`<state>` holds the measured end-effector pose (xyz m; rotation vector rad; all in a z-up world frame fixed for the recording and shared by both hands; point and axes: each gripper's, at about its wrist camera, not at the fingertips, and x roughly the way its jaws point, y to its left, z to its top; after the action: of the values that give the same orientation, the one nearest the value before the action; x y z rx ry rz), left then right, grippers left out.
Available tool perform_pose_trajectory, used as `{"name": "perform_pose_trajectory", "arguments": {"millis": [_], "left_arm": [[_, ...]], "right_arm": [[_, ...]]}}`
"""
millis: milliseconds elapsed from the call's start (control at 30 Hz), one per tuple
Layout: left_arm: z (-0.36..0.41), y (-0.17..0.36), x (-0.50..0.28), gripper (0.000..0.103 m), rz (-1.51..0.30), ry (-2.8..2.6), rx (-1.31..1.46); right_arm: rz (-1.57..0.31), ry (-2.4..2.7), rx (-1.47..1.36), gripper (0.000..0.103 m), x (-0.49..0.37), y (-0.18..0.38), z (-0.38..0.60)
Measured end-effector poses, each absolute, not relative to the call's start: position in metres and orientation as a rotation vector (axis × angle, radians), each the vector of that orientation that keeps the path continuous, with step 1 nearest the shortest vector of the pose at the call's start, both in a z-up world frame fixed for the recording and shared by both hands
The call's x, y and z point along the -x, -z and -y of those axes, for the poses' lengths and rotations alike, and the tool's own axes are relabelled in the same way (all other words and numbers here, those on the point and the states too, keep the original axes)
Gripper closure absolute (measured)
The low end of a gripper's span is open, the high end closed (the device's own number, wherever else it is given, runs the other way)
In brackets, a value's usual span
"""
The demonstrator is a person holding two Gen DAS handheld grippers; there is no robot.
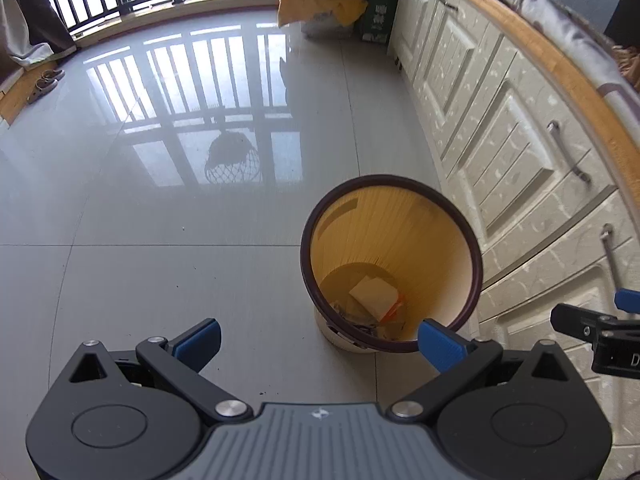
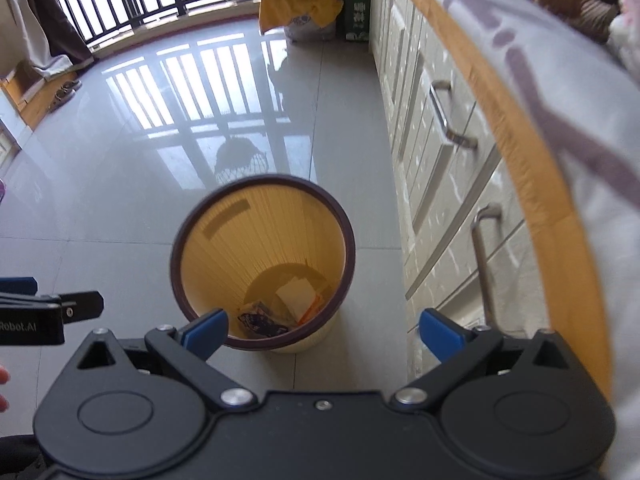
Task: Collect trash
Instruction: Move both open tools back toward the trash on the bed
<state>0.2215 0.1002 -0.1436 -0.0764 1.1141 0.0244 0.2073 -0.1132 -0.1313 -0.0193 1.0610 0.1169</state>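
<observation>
A yellow waste bin [image 1: 390,264] with a dark rim stands on the grey tiled floor [image 1: 160,240], just beside a run of cream cabinets [image 1: 500,140], and holds the trash [image 2: 296,294] already gathered: a pale folded paper, a scrap of orange and a dark printed wrapper lying at the bottom. The left gripper [image 1: 318,340] hovers above and short of the bin, its blue-padded jaws spread wide with nothing between them. The right gripper [image 2: 322,330] hangs over the near rim, equally released and empty. Each tool shows at the edge of the other's camera, so the two sit side by side.

No loose litter is visible on the floor in either view, so the next piece probably lies elsewhere. The sensible move appears to be swinging the cameras off the bin to search, perhaps along the wood-edged countertop [image 2: 500,120] and the cloth [image 2: 560,80] draped over it. Jaws are best kept wide until a piece sits squarely between the pads, and clear of the metal cabinet handles [image 2: 444,116] nearby.
</observation>
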Motion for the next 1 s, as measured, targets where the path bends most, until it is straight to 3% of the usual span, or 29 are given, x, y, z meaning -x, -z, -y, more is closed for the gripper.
{"name": "perform_pose_trajectory", "arguments": {"millis": [667, 1000], "left_arm": [[-0.068, 0.027, -0.15, 0.0, -0.859, 0.047, 0.057], [-0.03, -0.004, -0.116, 0.0, -0.749, 0.124, 0.027]], "right_arm": [[-0.857, -0.088, 0.026, 0.001, -0.122, 0.023, 0.133], [-0.746, -0.023, -0.004, 0.0, -0.07, -0.017, 0.174]]}}
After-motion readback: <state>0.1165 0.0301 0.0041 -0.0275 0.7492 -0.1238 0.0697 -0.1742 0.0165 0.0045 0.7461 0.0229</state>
